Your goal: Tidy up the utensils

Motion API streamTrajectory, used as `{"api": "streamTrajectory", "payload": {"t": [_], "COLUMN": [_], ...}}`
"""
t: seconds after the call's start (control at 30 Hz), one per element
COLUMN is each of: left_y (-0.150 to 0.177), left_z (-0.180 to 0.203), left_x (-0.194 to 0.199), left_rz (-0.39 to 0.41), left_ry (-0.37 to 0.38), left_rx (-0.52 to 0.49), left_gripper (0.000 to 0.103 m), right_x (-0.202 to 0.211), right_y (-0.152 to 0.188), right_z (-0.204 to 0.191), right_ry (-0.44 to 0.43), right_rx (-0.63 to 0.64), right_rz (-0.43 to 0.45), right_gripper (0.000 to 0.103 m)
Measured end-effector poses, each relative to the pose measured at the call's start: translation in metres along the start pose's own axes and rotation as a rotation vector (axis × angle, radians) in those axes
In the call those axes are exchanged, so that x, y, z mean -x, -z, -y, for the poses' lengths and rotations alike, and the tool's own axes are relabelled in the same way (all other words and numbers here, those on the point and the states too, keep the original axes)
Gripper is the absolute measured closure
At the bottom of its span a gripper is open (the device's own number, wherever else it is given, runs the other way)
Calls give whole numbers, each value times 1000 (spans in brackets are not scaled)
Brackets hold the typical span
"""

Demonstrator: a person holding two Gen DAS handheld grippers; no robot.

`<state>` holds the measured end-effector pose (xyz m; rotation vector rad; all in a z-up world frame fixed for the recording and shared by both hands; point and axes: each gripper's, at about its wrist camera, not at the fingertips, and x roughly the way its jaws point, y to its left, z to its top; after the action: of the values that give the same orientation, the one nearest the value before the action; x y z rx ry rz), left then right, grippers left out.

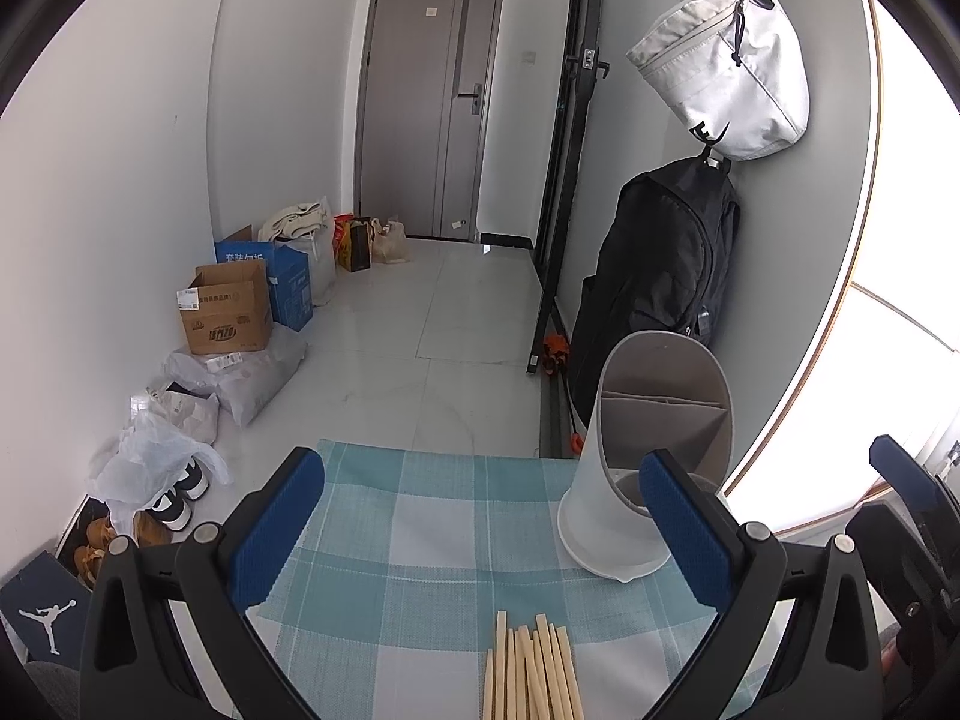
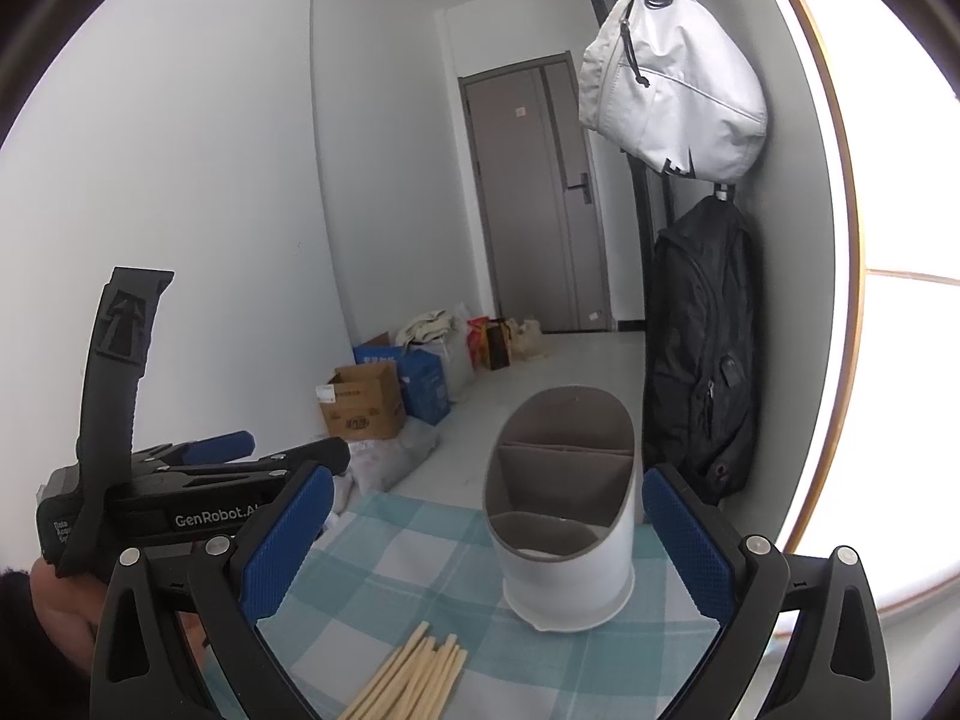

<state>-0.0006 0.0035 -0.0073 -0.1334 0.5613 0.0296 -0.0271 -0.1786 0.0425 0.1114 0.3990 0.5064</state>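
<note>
Item: bundle of pale wooden chopsticks (image 2: 414, 681), near edge of checked cloth; light, stiff, roll-prone. Grip mid-length. My left tongs (image 1: 480, 516), right tongs (image 2: 489, 531): both agape, empty. Destination: white divided plastic holder (image 2: 564, 516), far right.

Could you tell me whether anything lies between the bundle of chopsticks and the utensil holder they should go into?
Nothing visible does. Only bare checked cloth separates the chopsticks from the holder, whose compartments look empty. Both grippers, left and right, are open and hold nothing.

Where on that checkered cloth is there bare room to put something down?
The checkered cloth is bare left of the white utensil holder and beyond the chopsticks, out to its far edge. It is crowded near the front, where the chopsticks lie close to the holder.
</note>
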Motion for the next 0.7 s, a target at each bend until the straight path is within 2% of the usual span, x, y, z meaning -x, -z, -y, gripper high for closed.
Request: {"api": "streamTrajectory", "payload": {"t": [0.7], "left_y": [0], "left_z": [3], "left_x": [-3], "left_rz": [-16], "left_ry": [4], "left_rx": [3], "left_gripper": [1], "right_x": [-3], "right_y": [1], "right_z": [2], "right_ry": [-3], "right_rx": [-1], "right_rz": [-4], "right_gripper": [0]}}
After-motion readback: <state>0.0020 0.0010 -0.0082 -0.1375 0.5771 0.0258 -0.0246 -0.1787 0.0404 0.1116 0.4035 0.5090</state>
